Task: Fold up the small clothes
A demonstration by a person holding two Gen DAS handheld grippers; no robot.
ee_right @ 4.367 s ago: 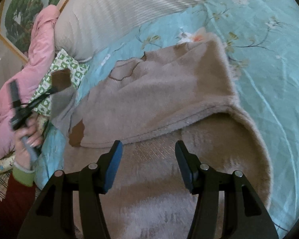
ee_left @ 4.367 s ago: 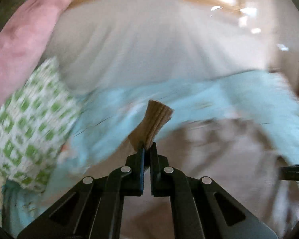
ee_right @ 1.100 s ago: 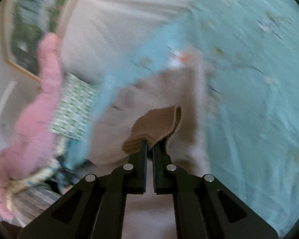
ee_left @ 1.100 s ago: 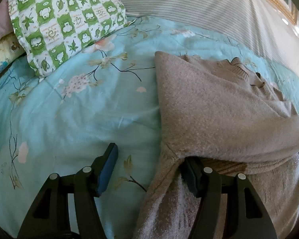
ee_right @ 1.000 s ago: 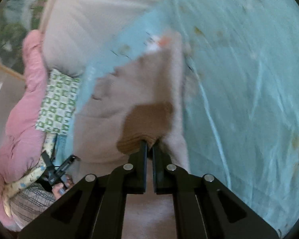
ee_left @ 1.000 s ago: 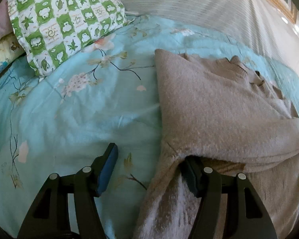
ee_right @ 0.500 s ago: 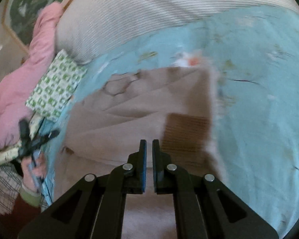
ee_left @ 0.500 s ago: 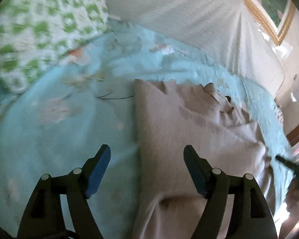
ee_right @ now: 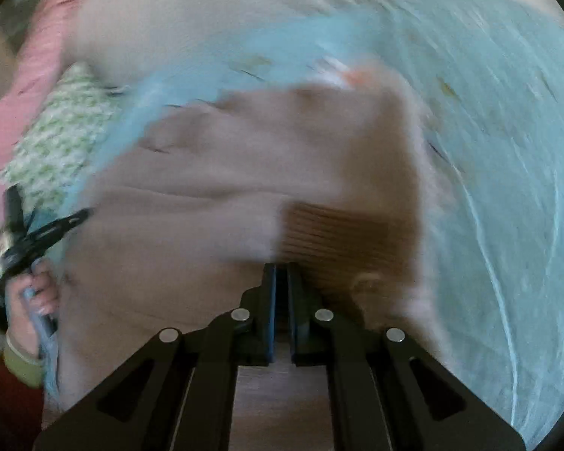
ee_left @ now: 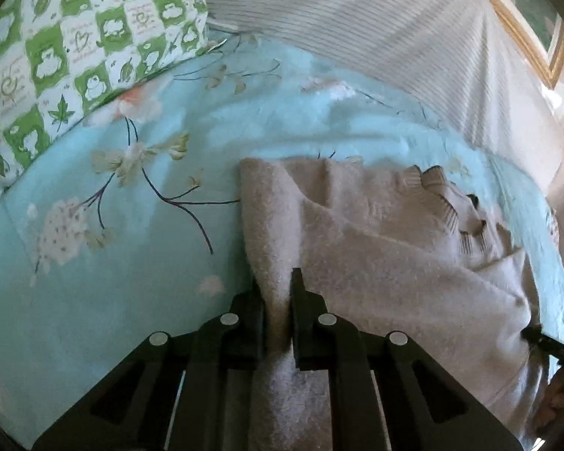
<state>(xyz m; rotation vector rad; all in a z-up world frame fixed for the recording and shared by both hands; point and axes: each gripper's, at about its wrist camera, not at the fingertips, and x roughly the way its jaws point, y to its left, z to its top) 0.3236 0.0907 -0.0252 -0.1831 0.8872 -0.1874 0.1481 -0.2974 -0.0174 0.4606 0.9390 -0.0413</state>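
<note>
The sweater's (ee_left: 376, 263) left edge is pinched by the left gripper (ee_left: 277, 293); it stretches to the upper right. The right gripper's (ee_right: 281, 274) jaws are pressed together, seemingly holding nothing.

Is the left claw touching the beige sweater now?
Touching. In the left wrist view the left claw is shut on the left edge of the beige sweater, and the cloth is pinched between both fingers.

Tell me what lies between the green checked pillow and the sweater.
In the left wrist view, only bare blue floral bedsheet separates the green checked pillow from the sweater.
</note>
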